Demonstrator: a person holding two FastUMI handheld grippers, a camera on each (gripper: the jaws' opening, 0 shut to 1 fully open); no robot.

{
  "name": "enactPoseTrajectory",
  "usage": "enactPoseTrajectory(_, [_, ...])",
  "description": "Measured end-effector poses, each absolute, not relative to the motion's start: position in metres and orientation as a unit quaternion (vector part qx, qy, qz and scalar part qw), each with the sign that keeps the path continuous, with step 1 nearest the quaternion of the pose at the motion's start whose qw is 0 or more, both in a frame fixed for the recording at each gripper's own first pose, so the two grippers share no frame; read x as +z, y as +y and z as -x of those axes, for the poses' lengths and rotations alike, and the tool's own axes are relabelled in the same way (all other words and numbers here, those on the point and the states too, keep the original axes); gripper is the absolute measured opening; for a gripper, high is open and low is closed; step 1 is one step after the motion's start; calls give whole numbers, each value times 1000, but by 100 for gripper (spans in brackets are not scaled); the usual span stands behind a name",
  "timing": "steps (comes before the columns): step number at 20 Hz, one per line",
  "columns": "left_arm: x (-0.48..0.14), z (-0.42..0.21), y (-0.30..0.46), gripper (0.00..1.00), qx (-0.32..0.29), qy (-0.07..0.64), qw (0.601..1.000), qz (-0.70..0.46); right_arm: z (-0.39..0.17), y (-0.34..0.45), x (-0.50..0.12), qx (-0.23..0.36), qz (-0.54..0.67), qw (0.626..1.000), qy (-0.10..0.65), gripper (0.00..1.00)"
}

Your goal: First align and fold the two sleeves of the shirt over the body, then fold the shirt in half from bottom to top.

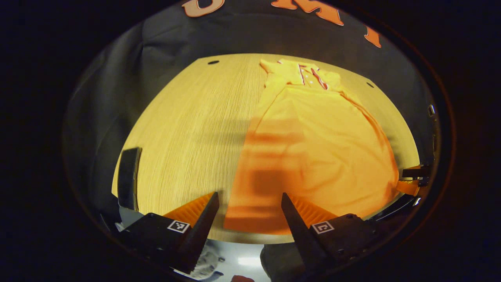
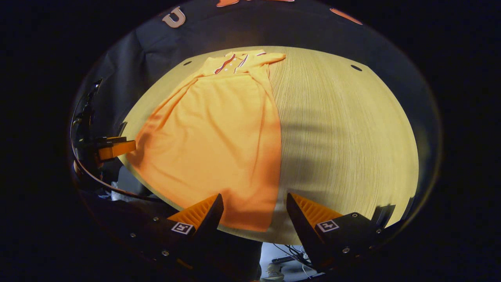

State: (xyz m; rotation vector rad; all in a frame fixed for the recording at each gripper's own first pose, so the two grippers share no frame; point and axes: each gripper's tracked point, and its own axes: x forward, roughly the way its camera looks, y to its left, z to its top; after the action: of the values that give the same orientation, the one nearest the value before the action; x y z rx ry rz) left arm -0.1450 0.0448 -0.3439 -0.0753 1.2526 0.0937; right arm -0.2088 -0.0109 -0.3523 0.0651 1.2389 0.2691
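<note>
- Wooden surface (image 1: pixel 188 117) carries the shirt (image 1: pixel 313 149), lying flat, sleeves folded in, collar at the far edge.
- Left gripper (image 1: pixel 250 203): fingers spread, empty, above the hem's near corner.
- Right gripper (image 2: pixel 254 203): fingers spread, empty, above the opposite hem corner.

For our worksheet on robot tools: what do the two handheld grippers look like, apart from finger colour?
Each gripper, left and right, has two wedge-shaped fingers tapering to a point, ribbed on their inner faces. Each finger mounts on a black block with screws and a small square black-and-white marker. In the right gripper view, the left gripper shows a dark body with a thin cable curving below it.
</note>
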Motion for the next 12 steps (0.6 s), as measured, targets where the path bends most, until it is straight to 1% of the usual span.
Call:
enactPoseTrajectory(2, [-359, 149, 45, 97, 45, 607, 792, 43, 214, -8, -357, 118, -35, 797, 592, 99])
enactPoseTrajectory(3, [-359, 142, 44, 98, 47, 599, 798, 48, 217, -6, -356, 116, -35, 794, 595, 99])
enactPoseTrajectory(5, [-363, 138, 40, 97, 34, 615, 786, 43, 217, -6, -357, 113, -32, 792, 599, 98])
enactPoseTrajectory(6, [-363, 137, 37, 99, 25, 627, 778, 38, 217, -5, -357, 107, -33, 788, 605, 99])
enactPoseTrajectory(8, [-369, 136, 31, 100, 5, 647, 762, 26, 223, 3, -358, 105, -43, 770, 628, 98])
enactPoseTrajectory(10, [-376, 132, 27, 99, 4, 656, 754, 28, 232, 5, -356, 114, -29, 758, 641, 93])
enactPoseTrajectory(11, [-374, 129, 22, 96, 2, 661, 750, 27, 230, 0, -359, 106, -14, 754, 648, 87])
enactPoseTrajectory(12, [-375, 127, 17, 80, -10, 664, 747, 21, 227, -6, -363, 90, -6, 752, 654, 73])
